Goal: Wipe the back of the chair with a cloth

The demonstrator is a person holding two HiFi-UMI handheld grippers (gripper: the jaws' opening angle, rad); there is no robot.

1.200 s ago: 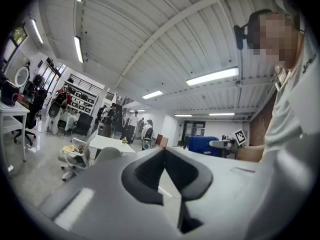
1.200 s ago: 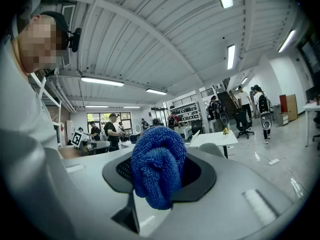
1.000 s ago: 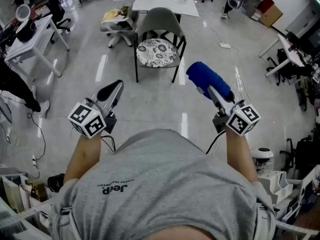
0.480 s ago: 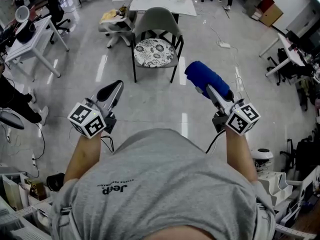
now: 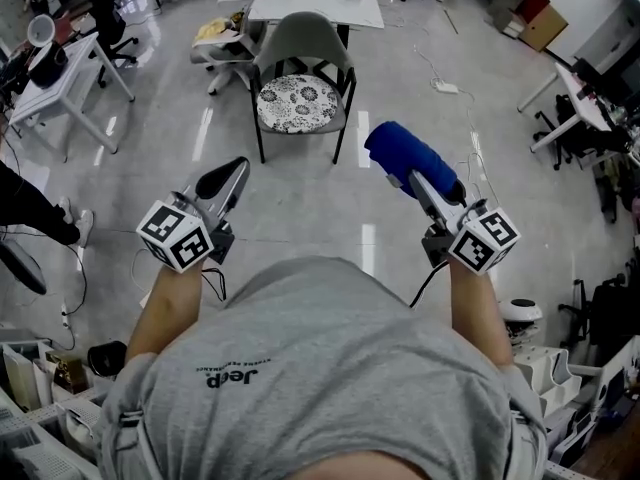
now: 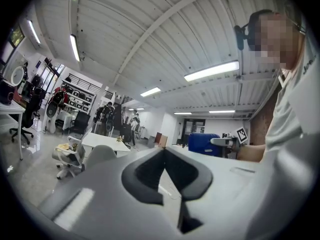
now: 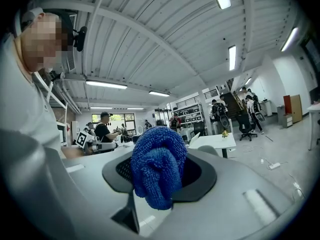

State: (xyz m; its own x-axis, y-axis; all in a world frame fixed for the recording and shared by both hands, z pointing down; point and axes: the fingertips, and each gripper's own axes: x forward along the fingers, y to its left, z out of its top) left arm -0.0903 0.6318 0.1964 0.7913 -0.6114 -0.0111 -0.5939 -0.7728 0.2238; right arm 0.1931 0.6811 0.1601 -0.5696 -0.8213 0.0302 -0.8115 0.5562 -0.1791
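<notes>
The right gripper point(image 5: 418, 183) is clamped on a bunched blue microfibre cloth point(image 5: 405, 153), held up well short of the grey chair point(image 5: 305, 38) standing far ahead. The left gripper point(image 5: 222, 180) has its jaws together, empty. Wiping appears not yet begun: the approach and the whole backrest are left to do.

Upside-down "Jeep" print point(image 5: 232, 379) on the person's grey T-shirt point(image 5: 330, 358), smaller line beside it illegible.

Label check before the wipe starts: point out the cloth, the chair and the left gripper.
cloth point(image 5: 405, 156), head view, middle of the blue bundle.
chair point(image 5: 304, 40), head view, on the grey backrest.
left gripper point(image 5: 238, 165), head view, at its fingertips.
</notes>
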